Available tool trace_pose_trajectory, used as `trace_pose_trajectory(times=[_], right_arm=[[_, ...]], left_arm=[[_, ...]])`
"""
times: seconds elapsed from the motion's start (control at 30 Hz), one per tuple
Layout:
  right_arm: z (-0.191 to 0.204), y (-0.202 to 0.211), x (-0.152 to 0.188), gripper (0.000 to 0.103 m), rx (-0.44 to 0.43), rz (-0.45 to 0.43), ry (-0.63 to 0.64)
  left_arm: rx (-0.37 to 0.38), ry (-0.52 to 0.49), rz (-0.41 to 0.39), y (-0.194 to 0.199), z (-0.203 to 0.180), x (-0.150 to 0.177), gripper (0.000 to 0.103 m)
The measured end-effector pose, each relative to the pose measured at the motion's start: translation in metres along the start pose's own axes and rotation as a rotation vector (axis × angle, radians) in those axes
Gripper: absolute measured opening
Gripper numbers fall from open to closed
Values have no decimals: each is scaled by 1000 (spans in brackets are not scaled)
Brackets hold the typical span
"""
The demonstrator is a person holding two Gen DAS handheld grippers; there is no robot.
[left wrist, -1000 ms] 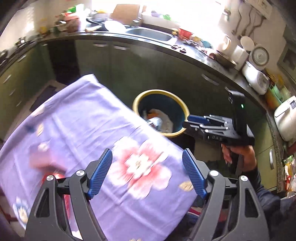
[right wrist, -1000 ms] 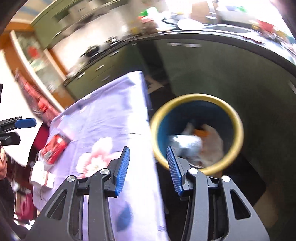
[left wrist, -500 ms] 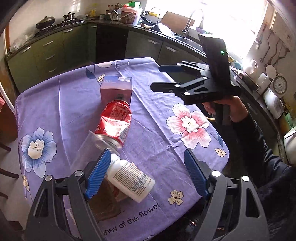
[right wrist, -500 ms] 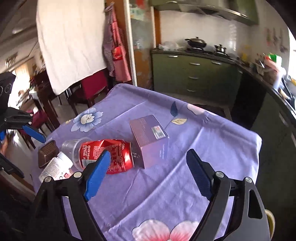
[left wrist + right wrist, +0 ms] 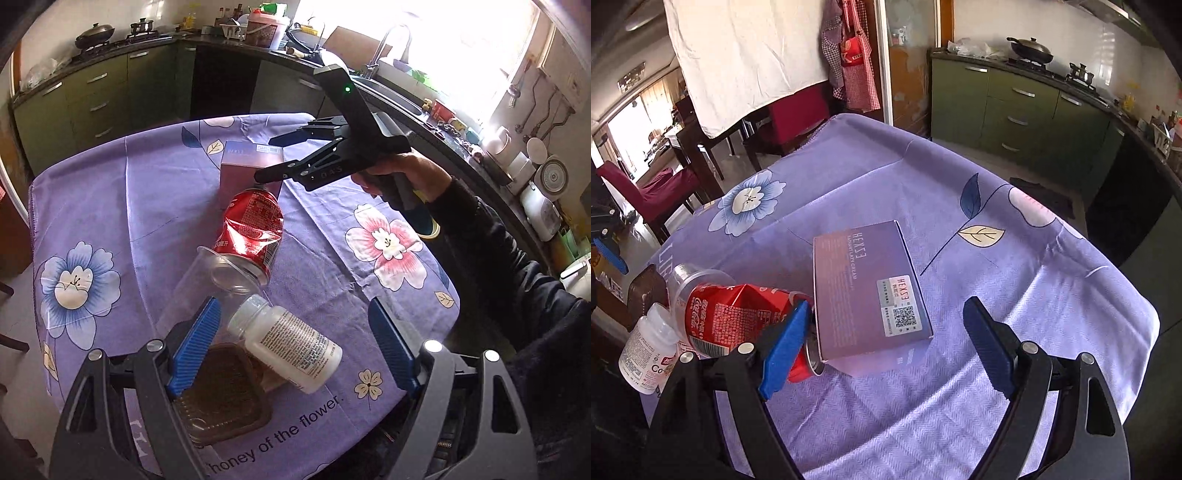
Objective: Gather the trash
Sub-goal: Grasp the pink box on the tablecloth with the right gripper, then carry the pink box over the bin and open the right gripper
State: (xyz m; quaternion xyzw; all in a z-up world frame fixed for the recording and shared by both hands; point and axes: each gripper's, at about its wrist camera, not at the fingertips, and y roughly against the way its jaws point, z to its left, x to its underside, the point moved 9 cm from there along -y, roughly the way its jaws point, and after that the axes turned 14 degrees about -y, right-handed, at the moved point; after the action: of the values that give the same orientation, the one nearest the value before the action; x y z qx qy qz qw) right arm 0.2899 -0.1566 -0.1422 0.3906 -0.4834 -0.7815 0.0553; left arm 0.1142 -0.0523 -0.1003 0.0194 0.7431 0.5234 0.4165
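Trash lies grouped on a purple flowered cloth [image 5: 155, 192] that covers the table. In the left wrist view, the left gripper [image 5: 295, 347] fills the bottom of the frame with its blue pads wide apart and nothing between them. Between and just beyond the pads lies a white bottle [image 5: 288, 349] on its side, cap toward the upper left. Its lower end rests over a brown tray [image 5: 221, 402] at the bottom centre. A clear cup [image 5: 199, 291] lies tipped just above the left pad, its mouth around the bottom of a crushed red can [image 5: 253, 229] at the frame's middle. Above the can sits a purple box [image 5: 251, 162], touching the can's far end.

The right gripper [image 5: 275, 157] reaches in from the right side of that view, held in a hand [image 5: 402, 173], its black fingers spread open above the box and gripping nothing.

In the right wrist view, the right gripper [image 5: 886, 343] also shows its pads well apart. The box [image 5: 871, 288] lies in the centre, between and just beyond the pads, its label facing up. The can [image 5: 738, 317] lies at lower left, touching the box's left edge, partly behind the left pad. The cup [image 5: 690, 280] and bottle [image 5: 646, 350] sit farther left, near the cloth's [image 5: 997, 251] edge.
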Motion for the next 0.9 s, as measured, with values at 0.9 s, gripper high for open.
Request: trace_pose_trajectory(times=[0.9], right_arm=[[-87, 222, 110, 54, 299, -317, -463]], left_arm=[[26, -128, 12, -7, -50, -10, 81]])
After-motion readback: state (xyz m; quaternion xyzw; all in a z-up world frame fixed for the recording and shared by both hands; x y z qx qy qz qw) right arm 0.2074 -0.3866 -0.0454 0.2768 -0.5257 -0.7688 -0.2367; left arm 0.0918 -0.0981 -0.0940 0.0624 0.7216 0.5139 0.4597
